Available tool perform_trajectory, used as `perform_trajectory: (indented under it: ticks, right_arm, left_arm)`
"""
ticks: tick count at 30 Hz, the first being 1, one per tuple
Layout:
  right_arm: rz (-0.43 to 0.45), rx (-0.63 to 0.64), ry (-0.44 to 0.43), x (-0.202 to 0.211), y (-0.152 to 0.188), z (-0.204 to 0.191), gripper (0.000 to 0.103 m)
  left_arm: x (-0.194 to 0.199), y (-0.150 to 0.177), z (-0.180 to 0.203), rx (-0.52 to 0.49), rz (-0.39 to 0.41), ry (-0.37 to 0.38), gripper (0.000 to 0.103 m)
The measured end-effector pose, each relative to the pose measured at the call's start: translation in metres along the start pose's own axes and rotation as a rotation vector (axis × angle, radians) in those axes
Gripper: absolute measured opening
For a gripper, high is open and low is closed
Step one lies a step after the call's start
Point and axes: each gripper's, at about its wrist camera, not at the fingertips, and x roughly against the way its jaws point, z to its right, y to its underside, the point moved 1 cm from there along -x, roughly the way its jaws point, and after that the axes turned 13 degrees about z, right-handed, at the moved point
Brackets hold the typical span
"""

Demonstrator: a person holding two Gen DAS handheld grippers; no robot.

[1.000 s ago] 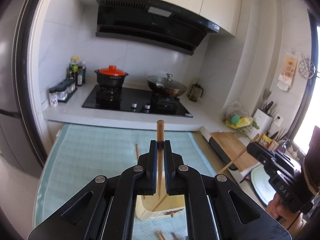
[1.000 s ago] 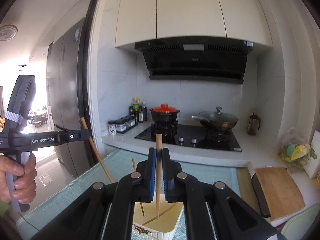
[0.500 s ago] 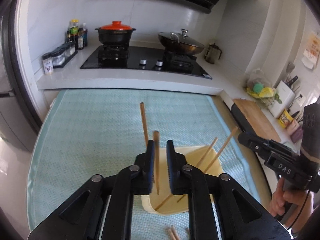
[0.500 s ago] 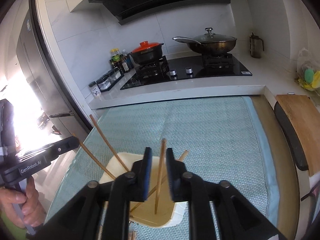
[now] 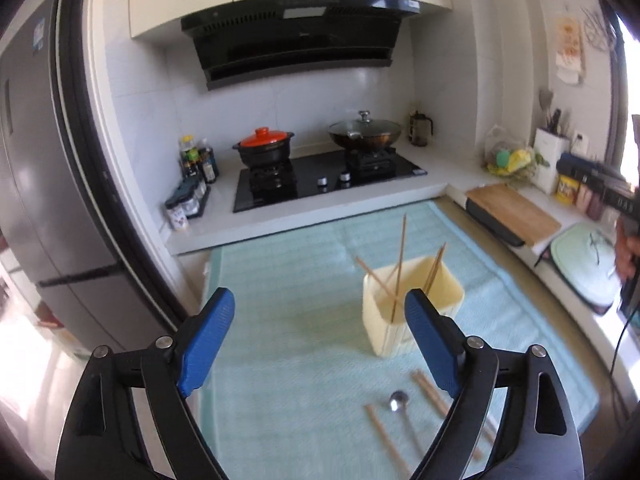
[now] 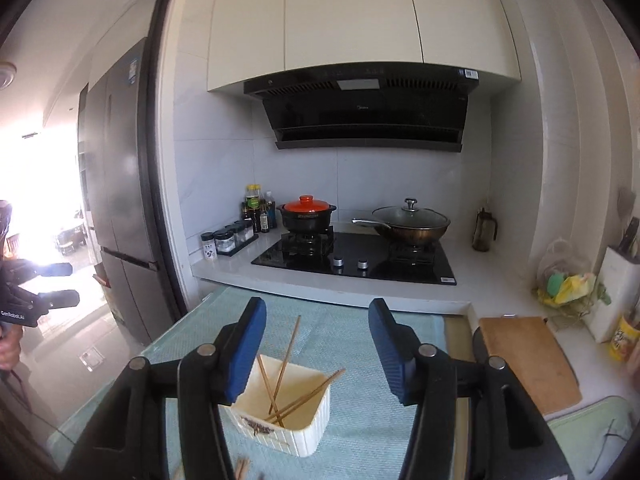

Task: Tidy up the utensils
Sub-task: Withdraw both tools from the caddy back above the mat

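A cream utensil holder [image 5: 416, 320] [image 6: 296, 424] stands on the teal mat [image 5: 304, 304] with several wooden chopsticks [image 5: 400, 256] [image 6: 286, 360] leaning in it. My left gripper [image 5: 320, 344] is open and empty, above the mat to the left of the holder. My right gripper [image 6: 316, 348] is open and empty, above and behind the holder. More chopsticks [image 5: 430, 392] and a metal spoon [image 5: 399, 402] lie on the mat in front of the holder. The right gripper also shows at the left view's right edge [image 5: 624, 200].
A stove counter [image 5: 320, 200] with a red-lidded pot [image 5: 264, 146] and a wok [image 5: 364, 132] runs behind the mat. A wooden cutting board [image 5: 516, 212] and a green board [image 5: 588, 264] lie to the right. A fridge [image 5: 44, 184] stands to the left.
Both grippers opened and let go of their chopsticks, which now stand in the holder. Both grippers pulled back and up from the holder.
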Motion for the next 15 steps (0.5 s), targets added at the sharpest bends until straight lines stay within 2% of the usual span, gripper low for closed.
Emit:
perform_trajectory:
  ticks: [3,5,8,11,15]
  right_arm:
    - [-0.026,0.096,-0.005,0.047,0.014,-0.015,0.058]
    - [-0.047,0.153,-0.004,0.076,0.033,-0.026,0.058]
    - [-0.047,0.196,0.005,0.123,0.071,-0.043,0.058]
    - [-0.044,0.175,0.027,0.165,0.118,-0.057,0.058]
    - [-0.091,0.075,0.082,0.201,0.188,-0.076,0.058]
  left_arm:
    - [0.039,0.045,0.012,-0.073,-0.038,-0.006,0.091]
    - [0.06,0.08,0.021,-0.062,-0.06,0.003,0.091]
    - [0.081,0.132,0.037,0.014,-0.071,0.01,0.091]
    - [0.09,0.174,0.052,0.141,-0.08,0.012,0.091]
    - [0.087,0.207,0.066,0.295,-0.085,0.009,0.091]
